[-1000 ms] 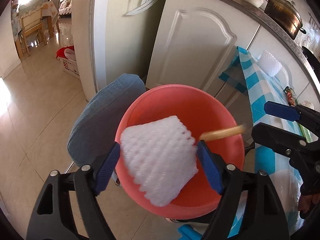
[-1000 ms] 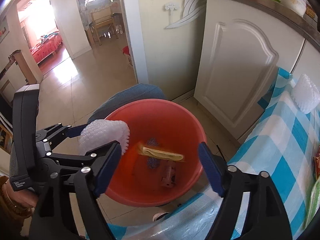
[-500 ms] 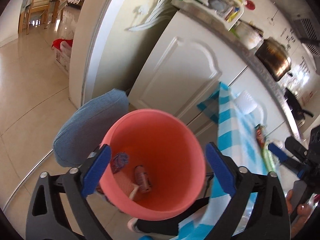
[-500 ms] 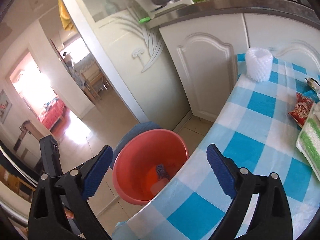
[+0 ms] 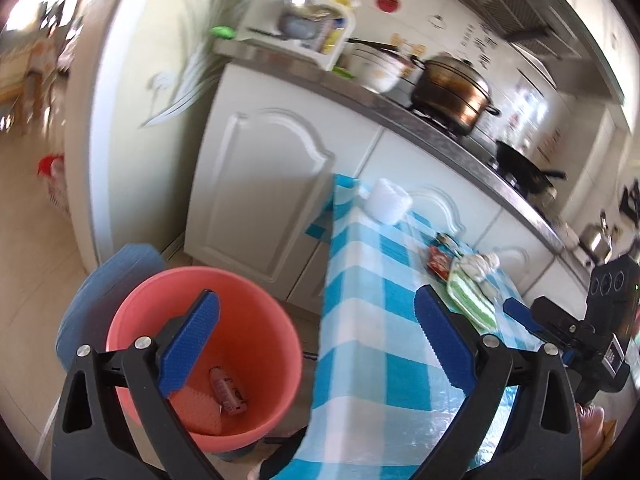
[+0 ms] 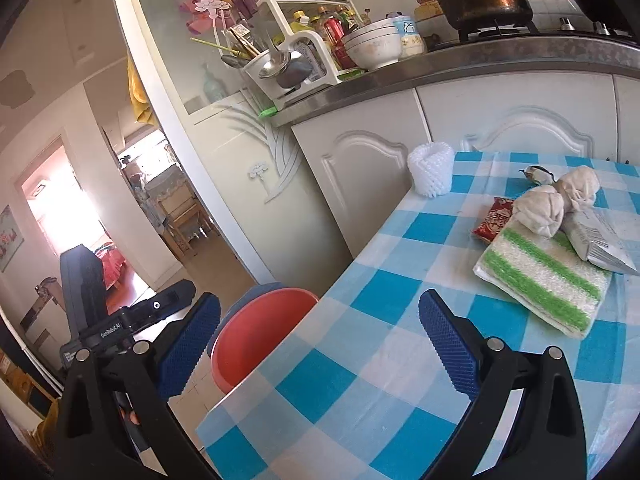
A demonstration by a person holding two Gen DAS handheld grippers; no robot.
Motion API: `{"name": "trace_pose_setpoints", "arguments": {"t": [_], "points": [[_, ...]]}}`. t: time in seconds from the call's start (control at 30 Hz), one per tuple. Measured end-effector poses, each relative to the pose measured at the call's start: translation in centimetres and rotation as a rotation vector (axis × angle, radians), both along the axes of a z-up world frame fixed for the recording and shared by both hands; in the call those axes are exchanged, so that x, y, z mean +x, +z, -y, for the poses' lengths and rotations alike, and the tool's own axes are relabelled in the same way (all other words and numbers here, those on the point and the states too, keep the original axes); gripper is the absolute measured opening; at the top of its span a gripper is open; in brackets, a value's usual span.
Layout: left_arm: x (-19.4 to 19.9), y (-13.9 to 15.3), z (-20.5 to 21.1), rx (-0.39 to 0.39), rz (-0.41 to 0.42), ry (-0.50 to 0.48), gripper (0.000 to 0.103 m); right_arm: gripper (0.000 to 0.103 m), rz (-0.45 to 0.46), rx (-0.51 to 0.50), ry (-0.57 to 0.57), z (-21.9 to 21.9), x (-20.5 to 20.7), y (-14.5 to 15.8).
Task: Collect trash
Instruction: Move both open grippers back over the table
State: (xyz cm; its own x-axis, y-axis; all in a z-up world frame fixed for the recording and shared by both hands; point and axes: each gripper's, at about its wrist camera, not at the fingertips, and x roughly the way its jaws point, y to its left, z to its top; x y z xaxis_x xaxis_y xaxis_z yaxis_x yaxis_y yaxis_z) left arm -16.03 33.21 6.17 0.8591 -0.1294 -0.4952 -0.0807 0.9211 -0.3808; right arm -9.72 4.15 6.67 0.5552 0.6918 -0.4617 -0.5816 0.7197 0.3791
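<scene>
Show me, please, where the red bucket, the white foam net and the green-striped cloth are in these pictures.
Red bucket [image 5: 256,296]: left wrist view, on the bare inner wall near its far rim.
White foam net [image 6: 431,172]: right wrist view, on its side, mid-height.
Green-striped cloth [image 6: 540,276]: right wrist view, on its flat top, centre.

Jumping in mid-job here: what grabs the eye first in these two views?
The blue-and-white checked tablecloth fills the right wrist view, with a green-striped cloth, crumpled white wads, a red snack wrapper and a white foam net at the far corner. The coral bucket stands on the floor beside the table, trash inside. Both the left gripper and right gripper are open and empty.
</scene>
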Motion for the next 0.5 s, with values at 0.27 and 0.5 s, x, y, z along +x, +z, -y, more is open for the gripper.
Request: {"name": "trace_pose_setpoints", "arguments": {"t": [0.27, 0.5], "points": [[1.5, 2.4, 6.3, 0.089, 0.022, -0.140, 0.098, 0.098, -0.054, -0.006, -0.070, 4.8, -1.7, -2.0], [5.8, 3.7, 13.1, 0.187, 0.015, -0.309, 0.098, 0.098, -0.041, 0.110, -0.232, 12.4, -1.7, -1.8]]}}
